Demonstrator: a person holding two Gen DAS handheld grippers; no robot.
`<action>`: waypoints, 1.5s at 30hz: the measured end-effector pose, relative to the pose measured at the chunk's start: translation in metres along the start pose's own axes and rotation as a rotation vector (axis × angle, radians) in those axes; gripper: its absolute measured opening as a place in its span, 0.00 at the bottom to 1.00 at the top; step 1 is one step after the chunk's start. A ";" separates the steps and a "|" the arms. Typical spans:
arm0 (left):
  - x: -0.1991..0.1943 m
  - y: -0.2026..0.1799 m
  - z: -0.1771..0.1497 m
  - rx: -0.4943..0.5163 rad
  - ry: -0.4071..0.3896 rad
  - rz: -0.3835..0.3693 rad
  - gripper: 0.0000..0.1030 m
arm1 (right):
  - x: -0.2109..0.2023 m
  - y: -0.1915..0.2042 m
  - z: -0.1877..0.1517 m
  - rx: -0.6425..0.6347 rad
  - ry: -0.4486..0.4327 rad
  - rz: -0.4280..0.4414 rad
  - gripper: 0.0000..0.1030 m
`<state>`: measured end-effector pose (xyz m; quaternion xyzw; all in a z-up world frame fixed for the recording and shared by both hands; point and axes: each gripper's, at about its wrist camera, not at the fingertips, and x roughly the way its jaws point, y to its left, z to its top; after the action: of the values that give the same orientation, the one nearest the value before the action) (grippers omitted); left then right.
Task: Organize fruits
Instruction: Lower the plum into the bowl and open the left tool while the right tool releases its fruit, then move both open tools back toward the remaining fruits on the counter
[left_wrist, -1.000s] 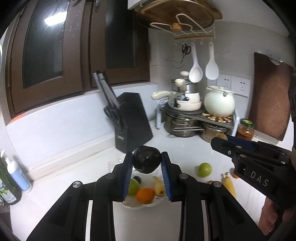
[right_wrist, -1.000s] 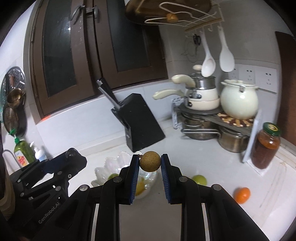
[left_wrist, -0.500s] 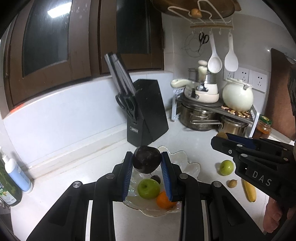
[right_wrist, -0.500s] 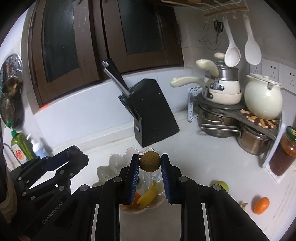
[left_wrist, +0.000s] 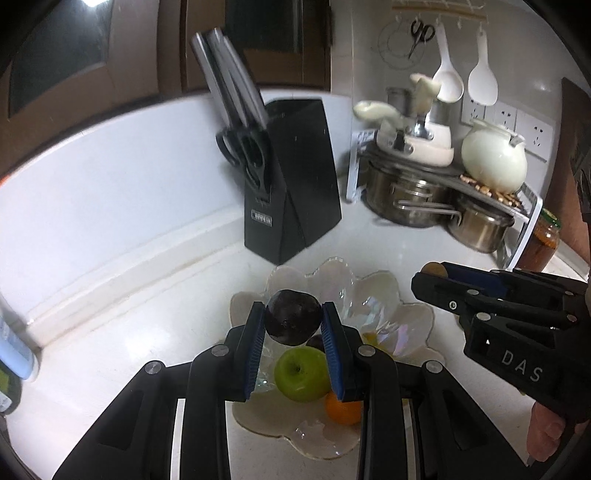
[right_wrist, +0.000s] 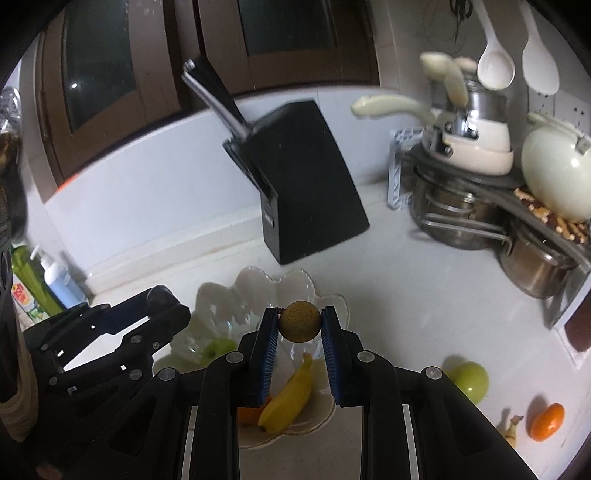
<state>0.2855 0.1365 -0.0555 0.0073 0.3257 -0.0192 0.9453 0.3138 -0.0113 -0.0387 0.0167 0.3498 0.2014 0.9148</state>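
Note:
My left gripper (left_wrist: 293, 325) is shut on a dark purple round fruit (left_wrist: 293, 322) and holds it above the scalloped glass fruit bowl (left_wrist: 388, 295). The bowl holds a green apple (left_wrist: 303, 373) and an orange (left_wrist: 341, 410). My right gripper (right_wrist: 299, 323) is shut on a small brown round fruit (right_wrist: 299, 320) above the same bowl (right_wrist: 258, 284), which also holds a banana (right_wrist: 288, 397). The right gripper also shows in the left wrist view (left_wrist: 434, 275), to the right of the bowl. A green apple (right_wrist: 467, 380) and an orange (right_wrist: 547, 426) lie on the counter to the right.
A black knife block (right_wrist: 303, 181) stands behind the bowl. A rack with steel pots (left_wrist: 413, 199) and a cream teapot (left_wrist: 493, 158) fills the back right. A jar (left_wrist: 541, 240) stands by the rack. Bottles (right_wrist: 55, 273) stand at the left.
Both grippers have moved forward and down toward the bowl with their fruits held. The bowl now sits directly beneath both.

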 end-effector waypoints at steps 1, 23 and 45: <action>0.005 0.000 0.000 0.002 0.012 0.001 0.30 | 0.005 0.000 -0.001 -0.002 0.013 0.002 0.24; 0.034 -0.004 -0.003 0.029 0.073 -0.007 0.57 | 0.037 -0.017 -0.010 0.044 0.078 -0.007 0.38; -0.084 -0.063 0.024 0.060 -0.199 -0.016 0.75 | -0.110 -0.042 -0.010 0.113 -0.225 -0.203 0.62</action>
<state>0.2317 0.0759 0.0149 0.0310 0.2293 -0.0372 0.9721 0.2475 -0.0927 0.0161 0.0553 0.2559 0.0849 0.9614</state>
